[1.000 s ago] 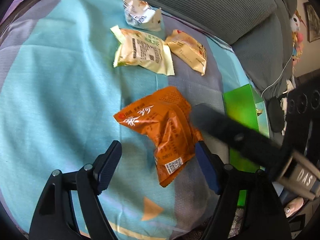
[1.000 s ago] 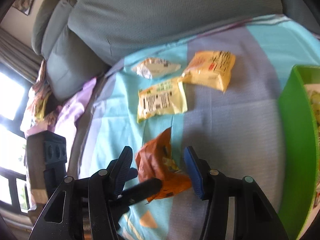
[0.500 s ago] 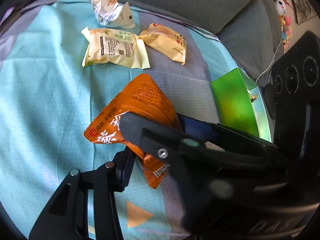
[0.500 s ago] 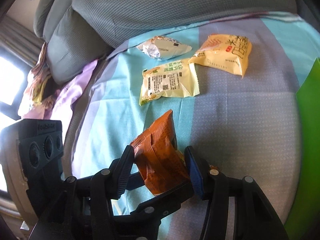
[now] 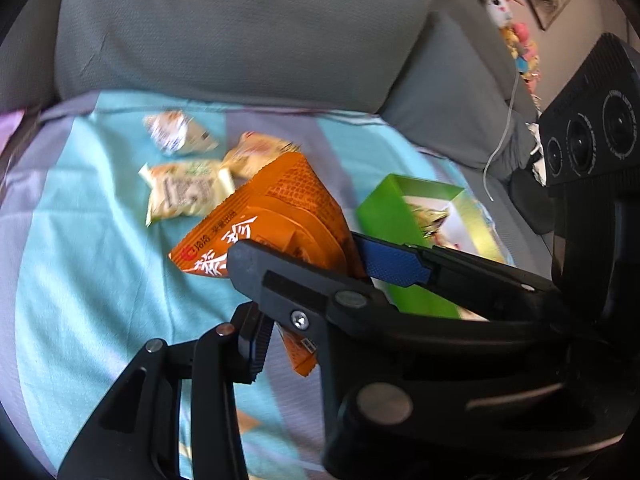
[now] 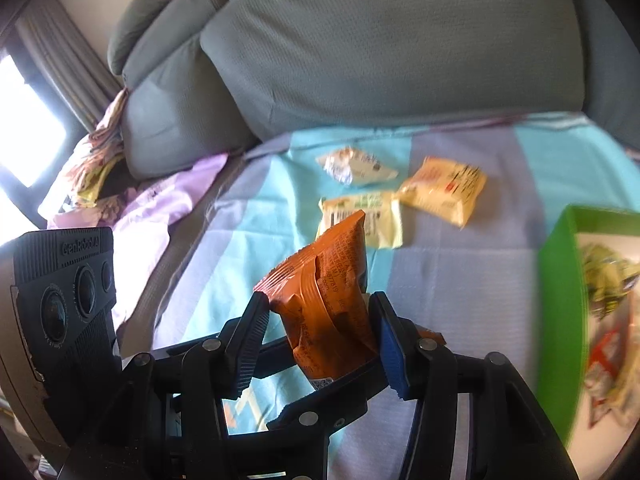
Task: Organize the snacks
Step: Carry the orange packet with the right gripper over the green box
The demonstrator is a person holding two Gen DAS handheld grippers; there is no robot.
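The right tongs (image 6: 320, 332) clamp the orange packet (image 6: 328, 300) between both pads, holding it upright off the sheet (image 6: 256, 208); the left tongs (image 5: 304, 344) sit just beside it, one pad near its lower corner, the other hidden behind the right tongs, so I cannot tell their state. Farther off lie three pale snacks (a yellow packet (image 6: 444, 188), a cream packet (image 6: 376, 216), a silvery wrapper (image 6: 356, 166)), and right of them the green box (image 6: 560, 280), already holding snacks. Grey cushions (image 6: 380, 48) rise at the far side.
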